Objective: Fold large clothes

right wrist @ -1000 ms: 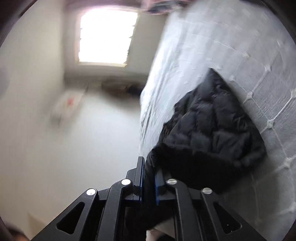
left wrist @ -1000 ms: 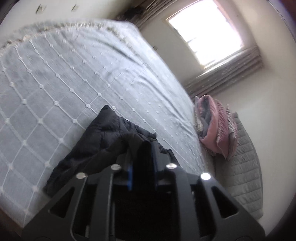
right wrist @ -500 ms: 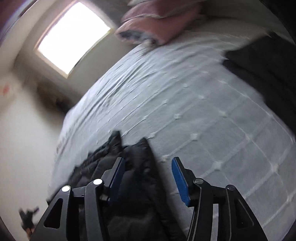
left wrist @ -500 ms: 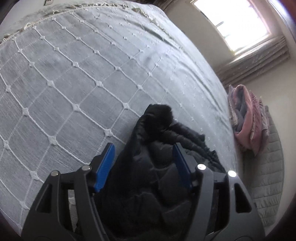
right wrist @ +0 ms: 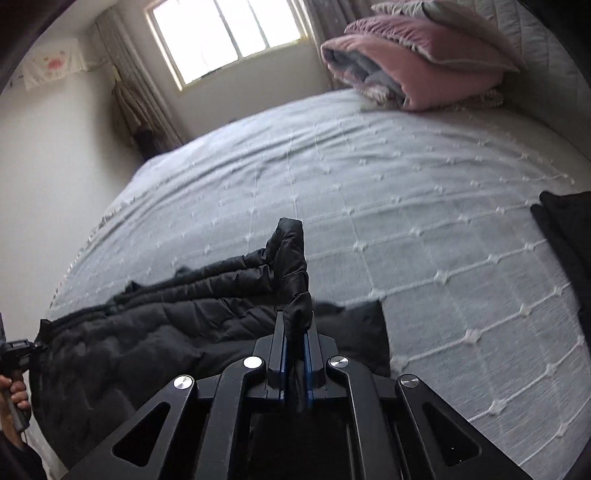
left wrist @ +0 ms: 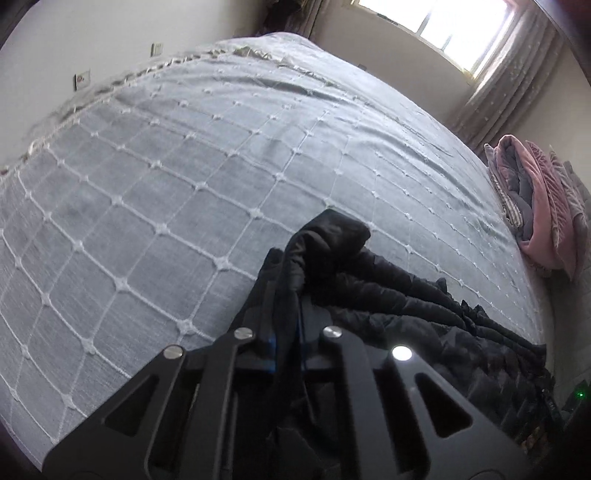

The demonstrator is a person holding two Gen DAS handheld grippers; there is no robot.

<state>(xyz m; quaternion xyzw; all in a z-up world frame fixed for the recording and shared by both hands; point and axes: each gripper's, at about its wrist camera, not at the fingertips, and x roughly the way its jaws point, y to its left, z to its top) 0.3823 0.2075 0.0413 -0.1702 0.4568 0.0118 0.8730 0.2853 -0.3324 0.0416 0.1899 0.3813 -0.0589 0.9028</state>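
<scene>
A black quilted puffer jacket lies crumpled at the near edge of the bed with the grey diamond-stitched cover. My left gripper is shut on a bunched fold of the jacket, which sticks up past the fingertips. In the right wrist view the jacket spreads to the left, and my right gripper is shut on another raised fold of it. The left gripper and the hand holding it show at the far left edge.
A folded pink and grey quilt and pillows lie at the head of the bed; the quilt also shows in the left wrist view. Another dark garment lies at the right edge. A window and curtains stand beyond the bed.
Half a second ago both grippers were open over the jacket. Now both have closed on folds of it.
</scene>
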